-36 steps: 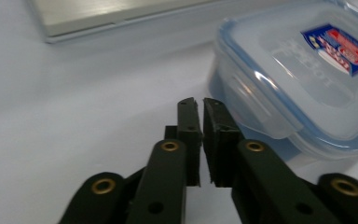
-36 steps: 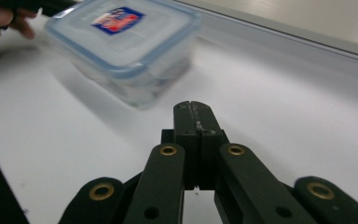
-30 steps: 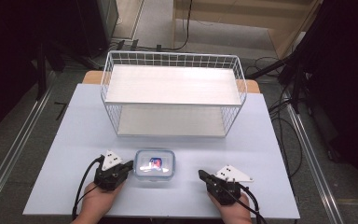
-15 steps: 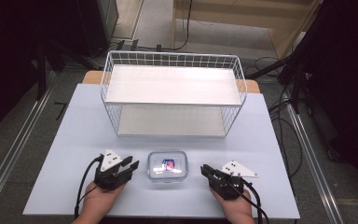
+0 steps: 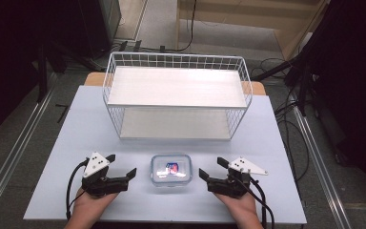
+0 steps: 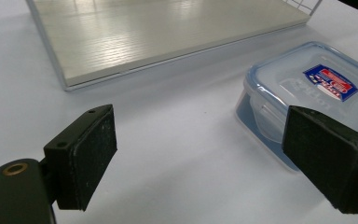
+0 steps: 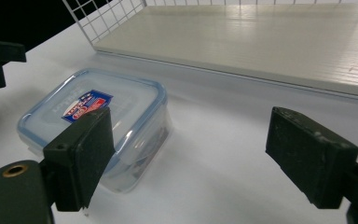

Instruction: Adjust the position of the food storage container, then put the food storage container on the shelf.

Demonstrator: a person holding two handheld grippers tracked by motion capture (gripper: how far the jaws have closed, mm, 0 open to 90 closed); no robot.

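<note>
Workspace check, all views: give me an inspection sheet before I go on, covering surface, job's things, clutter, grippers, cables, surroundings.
Surface: pale table, bare around the work.
Job's things: clear lidded container with a blue and red label, lid on, flat on the table between the two grippers, touched by neither.
Clutter: nothing seen.
Grippers: left gripper and right gripper both open, jaws just opened wide, nothing between them, each pointing in at the container.
Cables: one black cable trails from the left gripper, another from the right; more lie on the floor behind.
Surroundings: white wire rack with two shelves, both bare, stands behind the container; dark floor around.
</note>
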